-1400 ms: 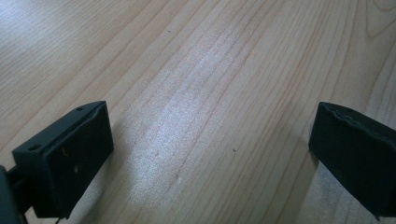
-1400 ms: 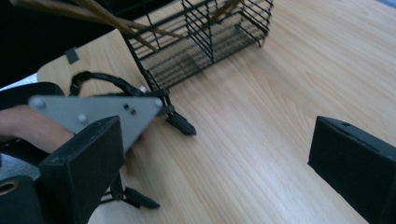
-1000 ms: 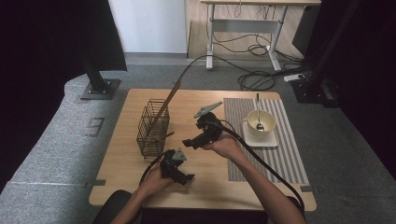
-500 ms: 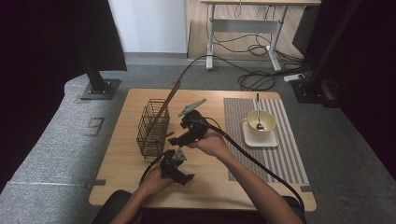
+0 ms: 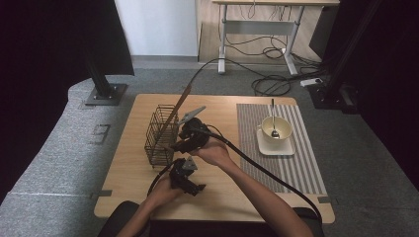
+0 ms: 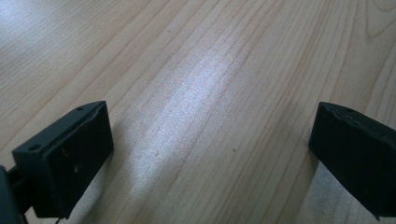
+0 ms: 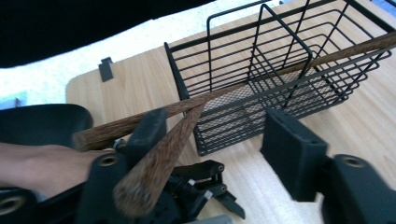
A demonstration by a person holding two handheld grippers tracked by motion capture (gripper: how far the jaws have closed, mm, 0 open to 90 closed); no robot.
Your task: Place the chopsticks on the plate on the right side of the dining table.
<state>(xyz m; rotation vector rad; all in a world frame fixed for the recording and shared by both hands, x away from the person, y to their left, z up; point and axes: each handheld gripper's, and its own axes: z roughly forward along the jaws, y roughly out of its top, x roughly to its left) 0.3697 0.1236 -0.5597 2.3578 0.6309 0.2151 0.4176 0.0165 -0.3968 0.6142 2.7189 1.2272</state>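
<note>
Jaws beside basket (image 7: 280,65), chopsticks (image 7: 187,121)

Your wooden table (image 5: 133,163) stands on grey carpet (image 5: 59,163), with black curtains (image 5: 44,49) closing you in on both sides. Ahead of you a white wall panel (image 5: 158,27) meets a wood-toned floor — there a desk (image 5: 276,10) with light metal legs stands over a tangle of black cables (image 5: 272,84). Soft light falls from above — a pale sheen lies on the tabletop.
</note>
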